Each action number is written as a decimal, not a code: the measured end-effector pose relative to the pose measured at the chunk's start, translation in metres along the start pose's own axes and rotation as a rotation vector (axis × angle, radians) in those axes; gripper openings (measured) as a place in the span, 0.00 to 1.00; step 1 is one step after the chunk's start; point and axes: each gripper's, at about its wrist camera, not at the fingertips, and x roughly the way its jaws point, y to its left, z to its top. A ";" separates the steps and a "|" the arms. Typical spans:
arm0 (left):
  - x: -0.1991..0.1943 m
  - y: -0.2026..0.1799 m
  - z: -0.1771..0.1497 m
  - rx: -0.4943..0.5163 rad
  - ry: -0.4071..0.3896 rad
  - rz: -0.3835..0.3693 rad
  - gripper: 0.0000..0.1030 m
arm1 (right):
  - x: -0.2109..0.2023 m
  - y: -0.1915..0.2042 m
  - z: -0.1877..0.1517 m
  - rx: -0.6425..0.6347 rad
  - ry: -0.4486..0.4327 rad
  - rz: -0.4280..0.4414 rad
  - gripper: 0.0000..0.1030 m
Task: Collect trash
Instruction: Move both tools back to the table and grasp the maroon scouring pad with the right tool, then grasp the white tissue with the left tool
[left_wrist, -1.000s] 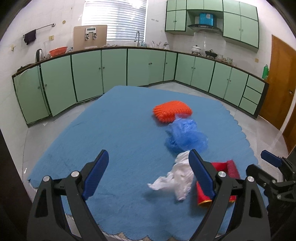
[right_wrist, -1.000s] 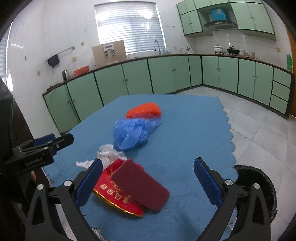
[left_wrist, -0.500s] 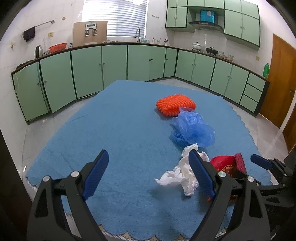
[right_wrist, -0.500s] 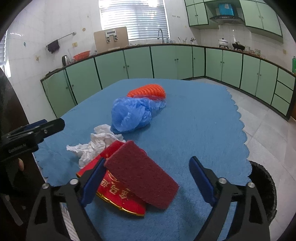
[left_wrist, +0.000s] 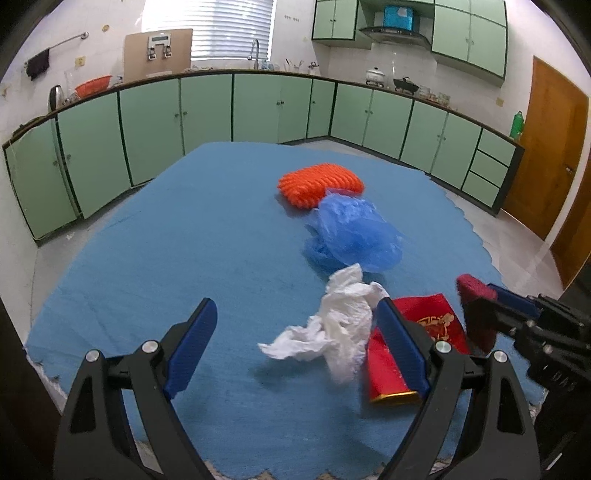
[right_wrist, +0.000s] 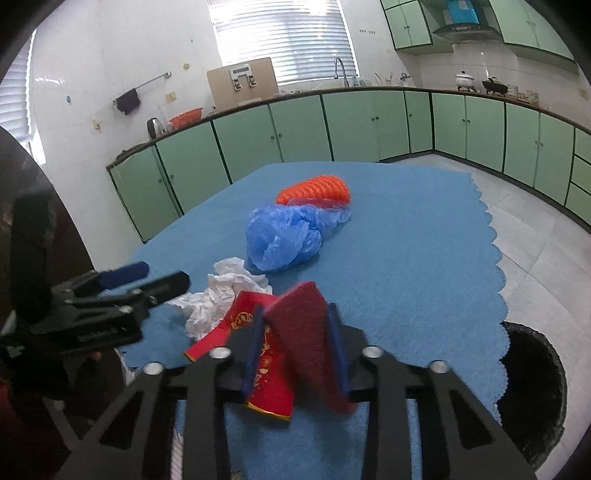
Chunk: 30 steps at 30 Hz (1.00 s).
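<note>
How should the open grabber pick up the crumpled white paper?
Pinch the tall bunched middle of the crumpled white paper, coming down from above and the near side with the left gripper. Its flat tail would likely slip, and the red envelope crowds the right.

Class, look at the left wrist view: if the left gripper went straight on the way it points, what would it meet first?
Probably the crumpled white tissue, lying just ahead between the open left gripper fingers, though depth is unclear.
</note>
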 end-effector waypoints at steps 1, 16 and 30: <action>0.002 -0.002 0.000 0.001 0.005 -0.005 0.82 | -0.001 -0.001 0.001 -0.002 -0.002 -0.003 0.24; 0.026 -0.015 -0.008 0.007 0.086 -0.069 0.01 | -0.016 -0.017 0.009 0.027 -0.044 -0.041 0.15; 0.004 -0.006 0.002 0.022 0.027 -0.013 0.01 | -0.021 -0.026 0.011 0.055 -0.047 -0.028 0.15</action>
